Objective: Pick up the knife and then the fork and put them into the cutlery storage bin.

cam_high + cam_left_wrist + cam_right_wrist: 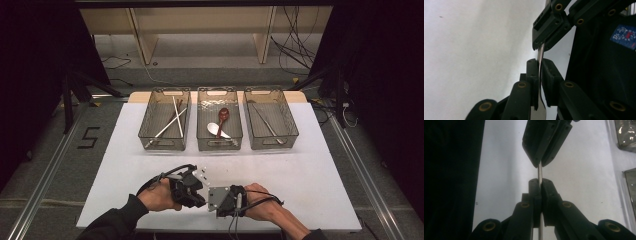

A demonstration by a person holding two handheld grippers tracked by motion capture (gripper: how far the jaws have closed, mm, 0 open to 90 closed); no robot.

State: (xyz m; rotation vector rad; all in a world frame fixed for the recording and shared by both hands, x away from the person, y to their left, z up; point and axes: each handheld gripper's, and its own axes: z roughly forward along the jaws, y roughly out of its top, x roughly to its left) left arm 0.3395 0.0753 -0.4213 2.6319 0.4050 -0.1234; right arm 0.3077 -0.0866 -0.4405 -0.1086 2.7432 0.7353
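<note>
Both my grippers, left (pixel 539 71) and right (pixel 540 192), pinch one utensil (pixel 540 173); pulling unevenly could twist it loose.

three bins (pixel 164 142), spoons (pixel 222 116), white table (pixel 310 165)

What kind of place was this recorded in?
Probably a lab or recording bench, not a kitchen: a white board on the floor with three clear bins of cutlery, loose cables behind, and dark curtains at both sides.
</note>
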